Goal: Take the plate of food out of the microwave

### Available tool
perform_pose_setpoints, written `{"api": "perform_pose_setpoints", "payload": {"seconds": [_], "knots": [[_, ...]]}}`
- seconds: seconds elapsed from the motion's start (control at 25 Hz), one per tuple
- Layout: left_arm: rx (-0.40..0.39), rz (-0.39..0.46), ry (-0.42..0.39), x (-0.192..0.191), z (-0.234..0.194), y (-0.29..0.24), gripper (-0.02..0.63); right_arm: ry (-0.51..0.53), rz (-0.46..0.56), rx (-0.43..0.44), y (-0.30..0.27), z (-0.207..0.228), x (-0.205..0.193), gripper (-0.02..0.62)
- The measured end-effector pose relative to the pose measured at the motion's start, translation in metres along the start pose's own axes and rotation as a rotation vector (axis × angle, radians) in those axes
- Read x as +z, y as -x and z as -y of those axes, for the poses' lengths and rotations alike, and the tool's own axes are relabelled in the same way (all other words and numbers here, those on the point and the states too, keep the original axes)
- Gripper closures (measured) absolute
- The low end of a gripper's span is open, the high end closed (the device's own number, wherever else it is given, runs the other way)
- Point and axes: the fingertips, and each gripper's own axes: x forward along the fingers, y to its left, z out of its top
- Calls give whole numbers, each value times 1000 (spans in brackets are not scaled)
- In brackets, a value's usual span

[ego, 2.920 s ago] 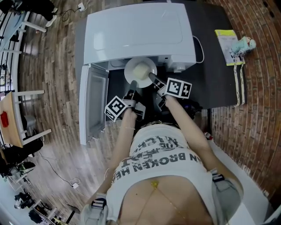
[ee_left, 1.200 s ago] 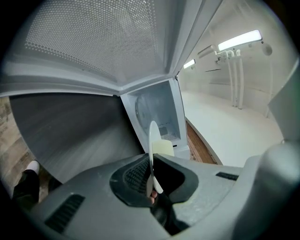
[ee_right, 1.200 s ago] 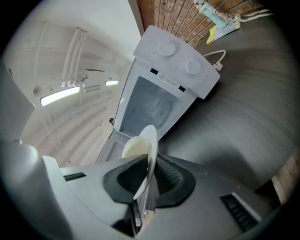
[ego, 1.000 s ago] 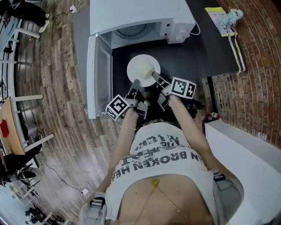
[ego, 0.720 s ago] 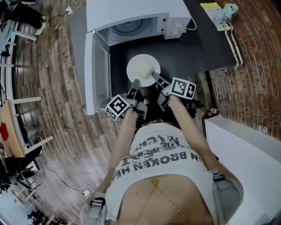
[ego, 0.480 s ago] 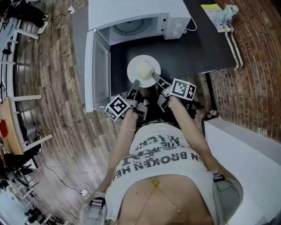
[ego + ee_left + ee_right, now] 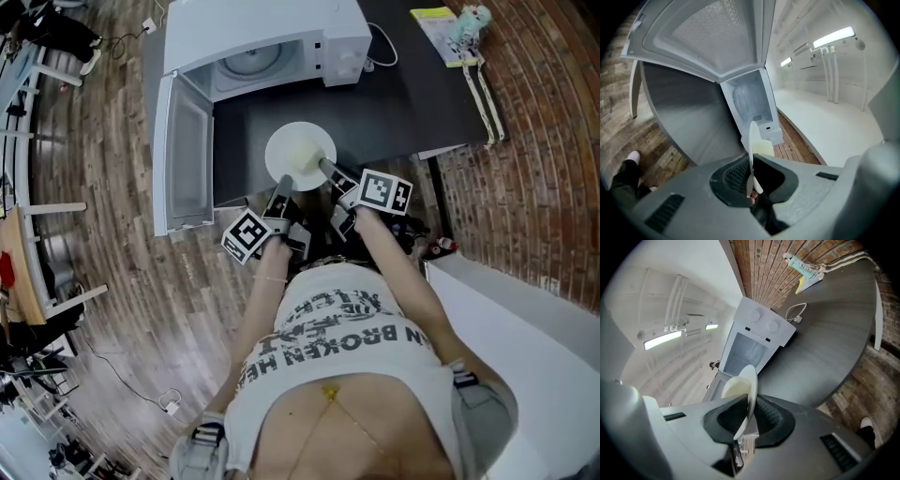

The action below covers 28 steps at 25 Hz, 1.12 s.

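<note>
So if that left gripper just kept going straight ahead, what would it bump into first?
The left gripper is clamped on the plate of food. Beyond that, it would probably meet the open microwave, near its cavity, though depth is hard to judge.

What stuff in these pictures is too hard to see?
- Food: too small to name in the head view; both gripper views see the plate edge-on.
- Plate resting on the table or lifted: the head view looks down from above.
- Microwave inside: in the head view, mostly hidden by its own top.

left gripper (image 7: 284,182) and right gripper (image 7: 326,167) hold the plate (image 7: 298,148) outside the open microwave (image 7: 253,33).
</note>
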Motion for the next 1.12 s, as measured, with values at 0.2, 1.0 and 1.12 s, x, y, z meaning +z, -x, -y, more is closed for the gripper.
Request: {"api": "perform_pose_setpoints", "payload": {"seconds": [0.2,1.0,1.12], "knots": [[13,18,2,-29,6,-2,589,-1,-24,8,24,12,5,552],[46,102,7,-90,14,15,589,3,-106,47,75,32,-2,555],[44,111,14,-94,15,18,589,8,-114,50,79,32,-5,555]]}}
